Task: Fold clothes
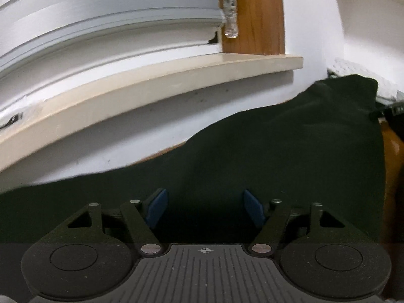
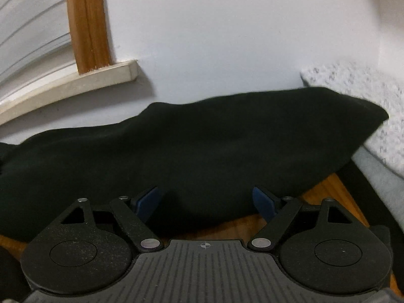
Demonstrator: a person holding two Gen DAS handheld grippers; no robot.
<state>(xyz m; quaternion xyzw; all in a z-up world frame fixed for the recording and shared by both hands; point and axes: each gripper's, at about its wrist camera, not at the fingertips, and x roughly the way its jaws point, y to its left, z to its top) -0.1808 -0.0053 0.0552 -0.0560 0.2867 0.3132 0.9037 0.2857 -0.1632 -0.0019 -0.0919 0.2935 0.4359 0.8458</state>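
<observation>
Left gripper [image 1: 205, 208] and right gripper [image 2: 205, 202]: jaws spread wide, gripping nothing, over dark garment [image 2: 202, 146] heaped on wooden worktop [image 2: 328, 189].

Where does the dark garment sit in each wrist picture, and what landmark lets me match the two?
Left wrist: the dark garment fills the lower middle and right, rising to the right edge, just ahead of the open left gripper.
Right wrist: the garment stretches across the middle, ahead of the open right gripper.
Shared landmark: the cream window sill under the wooden frame.
</observation>
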